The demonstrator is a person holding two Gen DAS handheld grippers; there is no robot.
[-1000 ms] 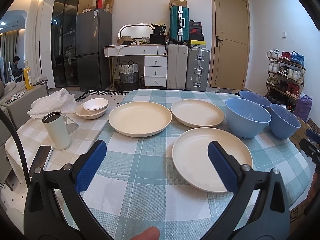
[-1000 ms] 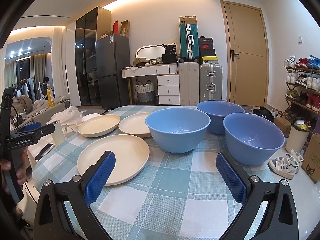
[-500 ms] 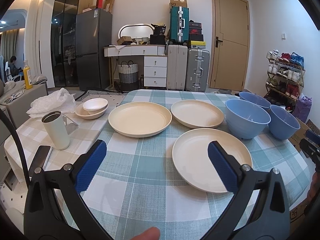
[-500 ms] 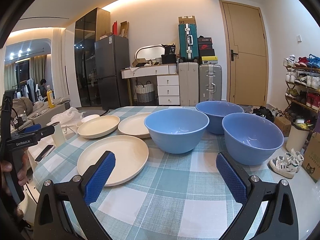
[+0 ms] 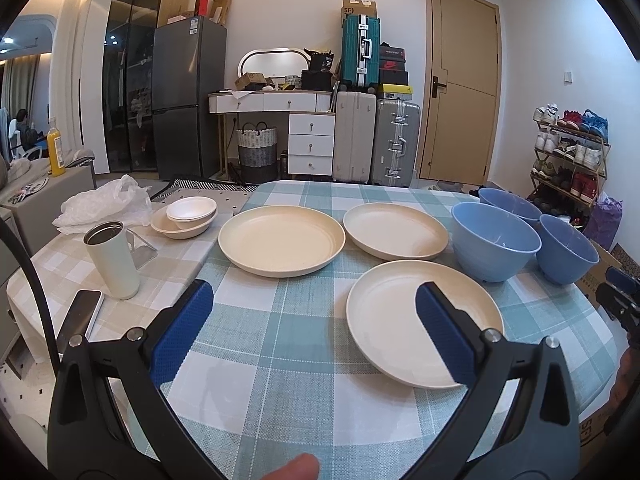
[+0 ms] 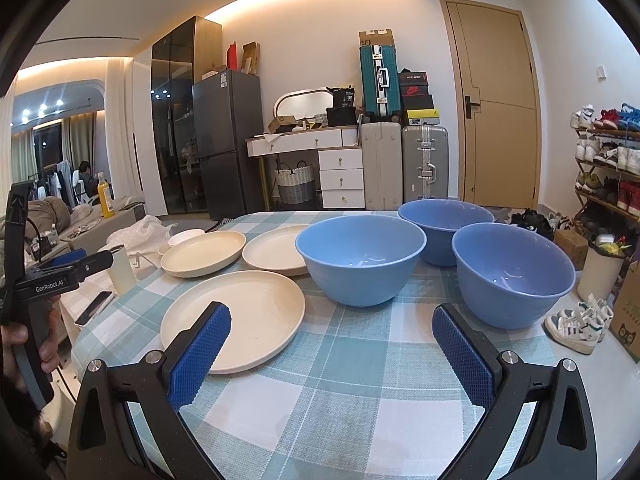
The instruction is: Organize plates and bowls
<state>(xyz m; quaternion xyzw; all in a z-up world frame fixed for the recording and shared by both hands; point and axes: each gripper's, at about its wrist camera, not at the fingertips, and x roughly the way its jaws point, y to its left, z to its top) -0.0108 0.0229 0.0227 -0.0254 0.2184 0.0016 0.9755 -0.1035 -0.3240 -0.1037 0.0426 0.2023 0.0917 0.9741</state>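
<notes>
Your left claw is spread wide with nothing between its blue pads, hovering low over the checked worktop. Take the near plate as your landmark: it lies just ahead and to the right of that claw, with the right pad overlapping its near rim in the left wrist view, though you cannot tell whether it touches. The plate is round and flat, so there is no long axis to line up; I judge the rim is what you must catch.

Your right claw is released as well, empty. From it, the near plate sits ahead to the left, close to the left pad. Both claws look about equally near; the left seems the better placed.

Beyond the near plate lie two more plates, the left plate and the far plate, apart from one another. Right of the near plate stand three blue bowls: the mid bowl nearest it, the right bowl, and the back bowl behind.

The right wrist view shows the bowl interiors, seemingly empty, and your left hand. Only the left wrist view shows the cup and phone clearly.
</notes>
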